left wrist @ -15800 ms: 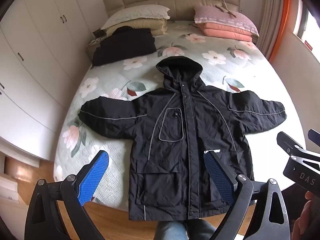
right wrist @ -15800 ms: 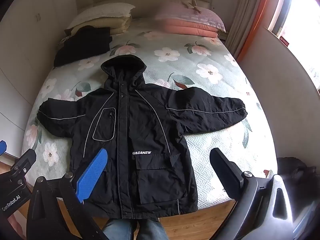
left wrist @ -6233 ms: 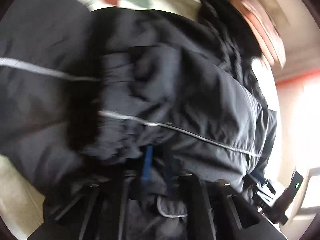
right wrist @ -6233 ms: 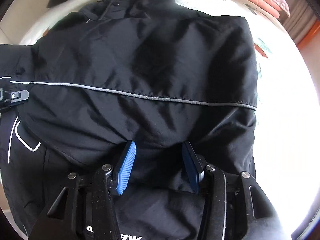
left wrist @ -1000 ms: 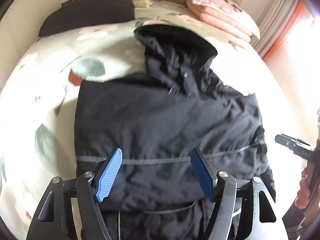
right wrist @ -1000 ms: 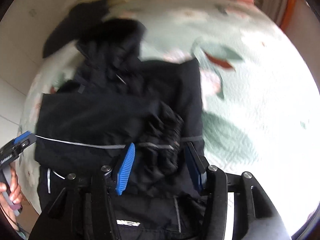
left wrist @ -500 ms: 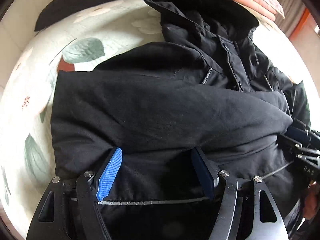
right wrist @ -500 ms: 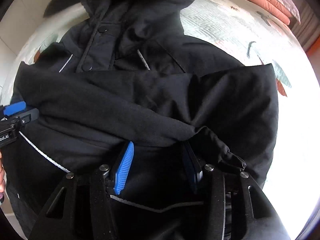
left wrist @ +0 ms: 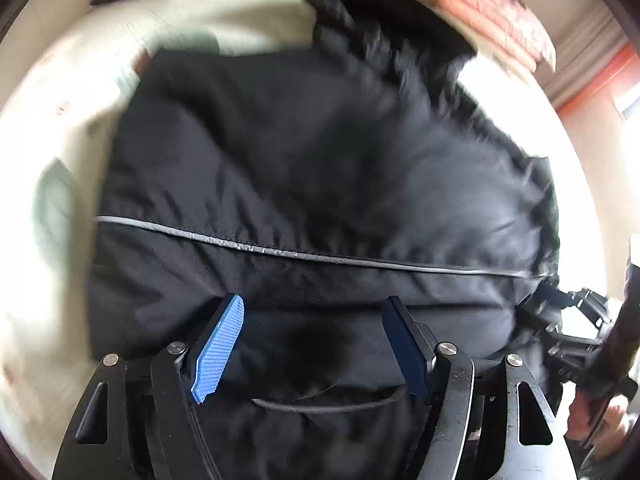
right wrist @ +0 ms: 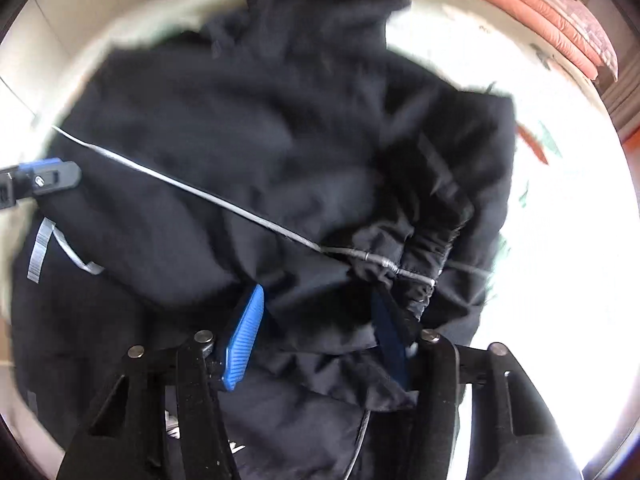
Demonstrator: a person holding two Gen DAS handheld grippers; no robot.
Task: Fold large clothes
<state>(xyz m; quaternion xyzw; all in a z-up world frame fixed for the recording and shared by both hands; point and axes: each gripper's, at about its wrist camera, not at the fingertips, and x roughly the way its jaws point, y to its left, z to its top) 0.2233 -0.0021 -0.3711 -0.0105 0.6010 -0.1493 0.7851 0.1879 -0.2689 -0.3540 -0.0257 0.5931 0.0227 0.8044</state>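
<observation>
Black padded nylon fills both views: the hooded jacket with grey piping [left wrist: 320, 200] lies on the floral-quilted bed [right wrist: 560, 200], sleeves folded across its chest. The left gripper [left wrist: 312, 334] and right gripper [right wrist: 320, 332] hover low, jaws parted and holding nothing. Likely next: grasp the hem and fold upward.

Both wrist views close above jacket [left wrist: 320, 168]

The jacket [left wrist: 320, 168] is showing black with a thin silver-grey stripe; the bedspread [left wrist: 80, 80] is looking pale green — flowered; the pillows [right wrist: 552, 12] are appearing salmon pink.
</observation>
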